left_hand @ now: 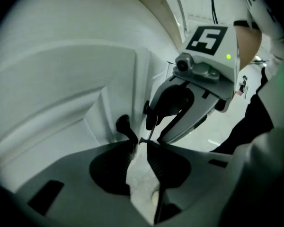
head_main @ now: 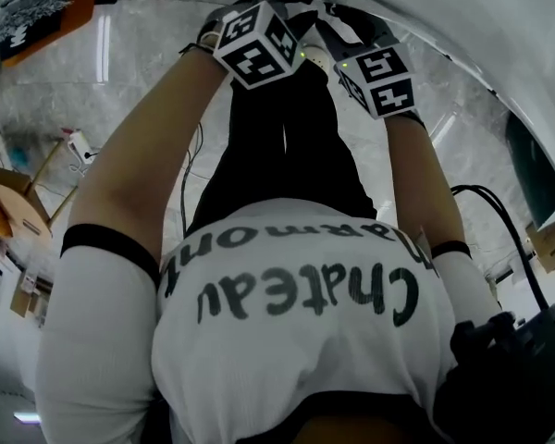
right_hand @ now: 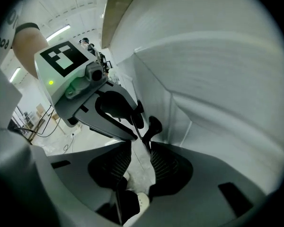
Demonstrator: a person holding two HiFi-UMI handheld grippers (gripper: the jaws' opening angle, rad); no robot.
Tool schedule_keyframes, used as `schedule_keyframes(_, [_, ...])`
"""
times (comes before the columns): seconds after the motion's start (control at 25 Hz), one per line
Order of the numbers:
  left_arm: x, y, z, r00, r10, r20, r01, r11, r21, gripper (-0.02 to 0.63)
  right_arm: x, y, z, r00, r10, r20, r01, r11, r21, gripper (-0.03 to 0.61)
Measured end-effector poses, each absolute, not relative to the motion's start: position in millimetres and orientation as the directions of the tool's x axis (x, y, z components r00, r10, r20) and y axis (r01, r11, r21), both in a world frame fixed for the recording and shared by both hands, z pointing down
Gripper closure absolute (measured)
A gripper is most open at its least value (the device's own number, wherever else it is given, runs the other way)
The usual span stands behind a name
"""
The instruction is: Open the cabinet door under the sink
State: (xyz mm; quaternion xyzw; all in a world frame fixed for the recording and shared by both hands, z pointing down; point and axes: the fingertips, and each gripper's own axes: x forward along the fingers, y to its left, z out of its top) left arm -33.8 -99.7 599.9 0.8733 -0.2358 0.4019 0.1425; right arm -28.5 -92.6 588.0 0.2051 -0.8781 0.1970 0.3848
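Note:
The white cabinet door (left_hand: 61, 89) carries a black knob (left_hand: 123, 124) close to its edge. My left gripper (left_hand: 139, 144) has its jaws a narrow gap apart, and the knob's stem ends at the left fingertip, with light showing between the tips. The other door (right_hand: 217, 89) has its own black knob (right_hand: 154, 126). My right gripper (right_hand: 141, 145) is open, that knob resting by its right fingertip. In the head view both marker cubes (head_main: 256, 44) (head_main: 381, 80) sit side by side at the top, hiding the jaws.
The person bends low; a white shirt (head_main: 296, 340) fills the head view. A marble floor (head_main: 139, 72) holds cables, a wooden stool (head_main: 9, 206) at the left and cardboard boxes (head_main: 550, 243) at the right. A white curved basin edge (head_main: 499, 26) runs overhead.

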Motion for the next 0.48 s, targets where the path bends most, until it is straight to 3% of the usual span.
schedule_keyframes(0.08, [-36, -93, 603, 0.53, -0.265, 0.805, -0.467, -0.884, 0.017, 0.518, -30, -87, 589, -0.609, -0.199, 0.768, -0.51, 0.839, -0.188, 0.462])
schedule_keyframes(0.2, [-36, -80, 606, 0.497, -0.196, 0.845, -0.388, -0.922, 0.014, 0.44, -31, -81, 590, -0.601, -0.191, 0.776, -0.513, 0.837, -0.191, 0.462])
schedule_keyframes(0.48, [-41, -60, 605, 0.512, -0.125, 0.85, -0.357, -0.931, 0.077, 0.439, -28, -72, 591, -0.58, -0.174, 0.796, -0.496, 0.85, -0.176, 0.459])
